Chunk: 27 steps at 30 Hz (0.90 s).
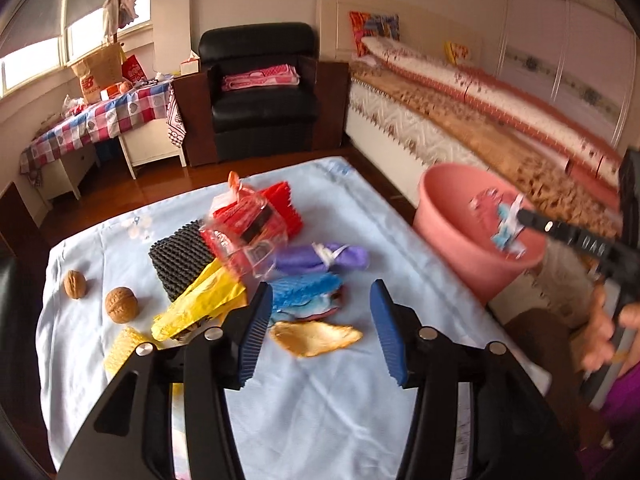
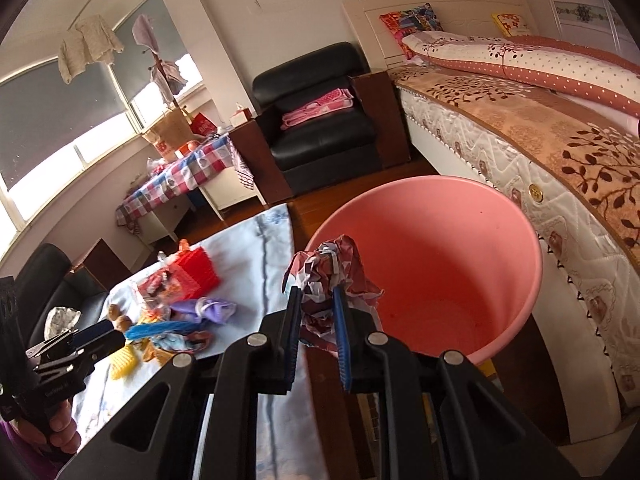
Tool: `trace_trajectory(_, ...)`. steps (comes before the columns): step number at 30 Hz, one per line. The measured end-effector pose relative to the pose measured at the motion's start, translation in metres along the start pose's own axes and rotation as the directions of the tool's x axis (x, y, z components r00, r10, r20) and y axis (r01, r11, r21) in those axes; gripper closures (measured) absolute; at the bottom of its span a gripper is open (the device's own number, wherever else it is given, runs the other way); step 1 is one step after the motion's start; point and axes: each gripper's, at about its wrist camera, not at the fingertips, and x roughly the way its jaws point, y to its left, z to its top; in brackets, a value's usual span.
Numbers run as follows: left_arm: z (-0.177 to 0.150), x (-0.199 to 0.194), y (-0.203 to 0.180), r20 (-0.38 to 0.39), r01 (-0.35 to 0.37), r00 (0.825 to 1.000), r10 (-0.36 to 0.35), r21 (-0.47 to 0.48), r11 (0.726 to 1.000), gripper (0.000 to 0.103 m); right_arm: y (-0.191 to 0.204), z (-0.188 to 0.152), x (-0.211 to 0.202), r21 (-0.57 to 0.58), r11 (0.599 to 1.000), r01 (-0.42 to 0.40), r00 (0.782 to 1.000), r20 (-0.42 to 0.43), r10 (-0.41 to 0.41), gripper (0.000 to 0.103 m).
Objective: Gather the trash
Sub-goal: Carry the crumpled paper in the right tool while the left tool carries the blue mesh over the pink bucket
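Note:
A pile of trash lies on the pale blue cloth (image 1: 320, 400): a red plastic bag (image 1: 244, 232), a black foam net (image 1: 180, 260), a yellow wrapper (image 1: 200, 300), a purple wrapper (image 1: 320, 258), a blue foam net (image 1: 304, 292) and a gold wrapper (image 1: 316, 338). My left gripper (image 1: 319, 300) stands open just above the cloth, with the gold wrapper and the blue net lying low between its fingers, untouched. My right gripper (image 2: 317, 296) is shut on a crumpled red-and-white wrapper (image 2: 332, 260), held at the near rim of the pink bucket (image 2: 460, 240).
Two walnuts (image 1: 75, 284) (image 1: 121, 304) and a yellow foam piece (image 1: 124, 346) lie at the cloth's left. The bucket (image 1: 444, 208) stands on the floor between the table and a bed (image 2: 520, 140). A black armchair (image 1: 260, 92) and a checked table (image 1: 100, 120) stand behind.

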Motion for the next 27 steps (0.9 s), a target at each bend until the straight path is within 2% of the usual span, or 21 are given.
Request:
trace_trajectory(4,0.000,0.013,-0.005,-0.009,-0.041,0.999,0.042,0.095,0.995,0.052,-0.008,0.003,0.010,0.030,0.999,0.024,0.999,-0.023,-0.024,0.088)
trace_trajectory(9,-0.003,0.031,-0.007,-0.041,-0.036,0.998,0.046,0.207,0.978,0.052,-0.014,0.006,0.019,0.046,0.997,0.055,0.998,-0.043,-0.053,0.088)
trace_trajectory(15,-0.005,0.044,-0.004,-0.039,-0.051,0.997,0.060,0.213,0.976,0.053,-0.018,0.006,0.033,0.055,0.996,0.075,0.995,-0.073,-0.071,0.087)
trace_trajectory(17,-0.005,0.044,-0.002,-0.037,-0.046,0.998,0.054,0.202,0.978,0.074,-0.019,0.006,0.038,0.054,0.995,0.083,0.994,-0.081,-0.078,0.087)
trace_trajectory(18,-0.005,0.043,0.000,-0.039,-0.038,0.998,0.046,0.189,0.981,0.078,-0.019,0.006,0.038,0.055,0.995,0.085,0.993,-0.083,-0.080,0.087)
trace_trajectory(19,-0.005,0.043,0.002,-0.038,-0.035,0.998,0.042,0.177,0.984,0.087,-0.019,0.006,0.039,0.056,0.995,0.087,0.993,-0.085,-0.082,0.087)
trace_trajectory(20,-0.005,0.042,0.004,-0.038,-0.029,0.999,0.036,0.165,0.986,0.093,-0.019,0.006,0.041,0.059,0.994,0.088,0.993,-0.088,-0.083,0.087)
trace_trajectory(27,0.006,0.022,0.001,-0.007,0.023,1.000,-0.023,0.108,0.994,0.096,-0.022,0.008,0.043,0.062,0.994,0.088,0.993,-0.087,-0.082,0.087)
